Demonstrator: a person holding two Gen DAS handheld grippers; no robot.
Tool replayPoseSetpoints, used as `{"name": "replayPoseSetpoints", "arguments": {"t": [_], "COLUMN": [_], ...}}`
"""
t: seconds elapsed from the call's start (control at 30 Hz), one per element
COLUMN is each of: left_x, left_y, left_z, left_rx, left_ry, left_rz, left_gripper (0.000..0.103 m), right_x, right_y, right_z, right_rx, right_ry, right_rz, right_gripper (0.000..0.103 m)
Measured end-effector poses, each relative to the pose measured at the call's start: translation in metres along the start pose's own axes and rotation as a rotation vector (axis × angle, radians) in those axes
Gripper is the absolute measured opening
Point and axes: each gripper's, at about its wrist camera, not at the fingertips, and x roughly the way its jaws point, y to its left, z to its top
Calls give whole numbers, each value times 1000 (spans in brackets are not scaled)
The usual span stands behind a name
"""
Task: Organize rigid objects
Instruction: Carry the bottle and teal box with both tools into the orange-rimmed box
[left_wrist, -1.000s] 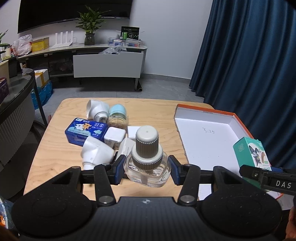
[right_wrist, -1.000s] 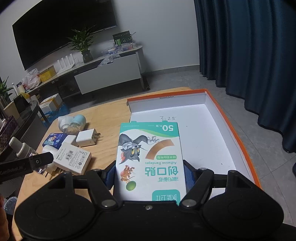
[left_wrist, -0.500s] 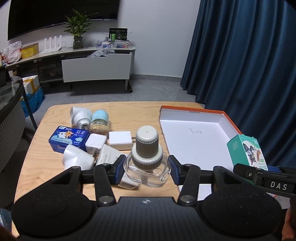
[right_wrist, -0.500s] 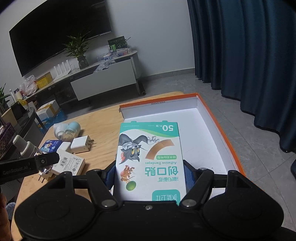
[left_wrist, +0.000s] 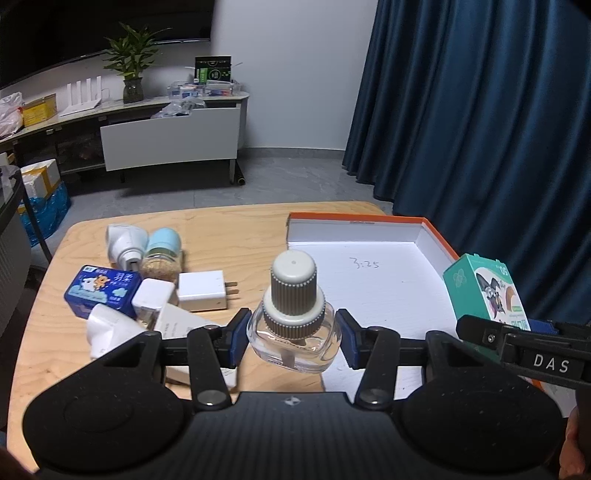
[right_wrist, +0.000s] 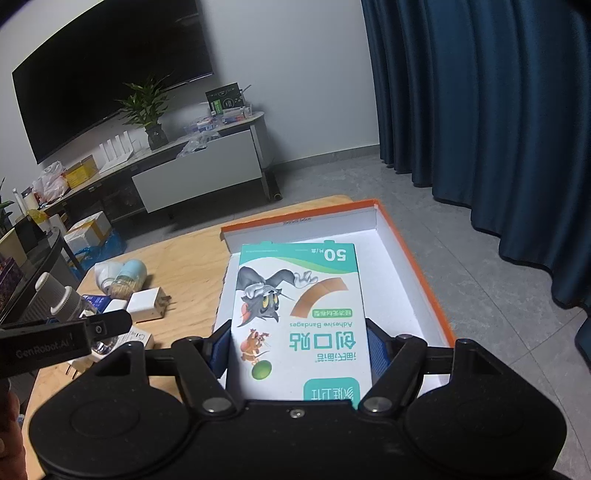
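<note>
My left gripper is shut on a clear glass bottle with a ribbed beige cap, held above the table's near edge just left of the orange-rimmed white box lid. My right gripper is shut on a green and white bandage box with a cartoon cat, held over the white box lid. The bandage box also shows at the right of the left wrist view. The bottle appears at the left edge of the right wrist view.
On the wooden table left of the lid lies a cluster: a blue tin, a white charger, a blue-capped jar, white plug-in devices and a white box. A TV cabinet and dark curtains stand beyond.
Both grippers have drifted right with their loads; in the left wrist view the bottle now hangs closer to the lid, and the cluster has slid left.
</note>
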Motion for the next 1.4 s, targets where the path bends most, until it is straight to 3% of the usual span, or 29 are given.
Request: {"name": "replayPoseSetpoints", "arguments": {"t": [0.7, 1.4], "left_x": [39, 99], "left_y": [-34, -49], "left_z": [20, 44], "left_rx": [41, 41], "left_ry": [11, 55], "left_rz": [-55, -68], "left_gripper": [50, 50], "right_x": [33, 109], "right_y": [-25, -40], "right_z": [30, 72], "right_rx": [-33, -108], "right_ry": [-4, 53], "right_rz": [-23, -25], "right_gripper": [84, 84]}}
